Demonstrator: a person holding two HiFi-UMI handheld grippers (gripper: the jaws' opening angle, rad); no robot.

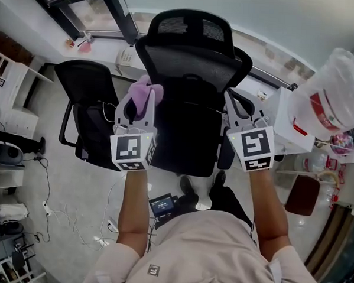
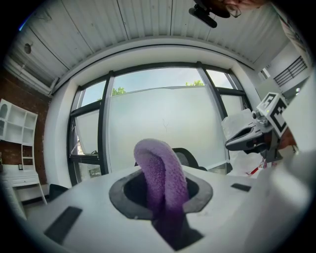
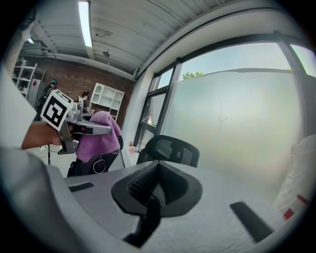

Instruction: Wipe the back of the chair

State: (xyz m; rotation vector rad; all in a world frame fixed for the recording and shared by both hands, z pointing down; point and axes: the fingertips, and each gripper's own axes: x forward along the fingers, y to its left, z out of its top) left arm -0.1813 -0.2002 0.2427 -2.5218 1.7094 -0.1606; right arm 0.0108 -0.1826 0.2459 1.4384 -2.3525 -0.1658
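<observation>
Purple cloth (image 2: pixel 157 168) — clamped in left gripper (image 2: pixel 166 205), looped upward; black chair back (image 2: pixel 190 159) behind; right gripper (image 2: pixel 236 143) at right — before frosted window (image 2: pixel 163 118).

I count 2 chairs: mesh chair (image 1: pixel 190 62), side chair (image 1: pixel 87 103). 1 purple cloth (image 1: pixel 145 92). My 2: left gripper (image 1: pixel 138 105), right gripper (image 1: pixel 235 108). 1 white bag (image 1: pixel 336 87).
</observation>
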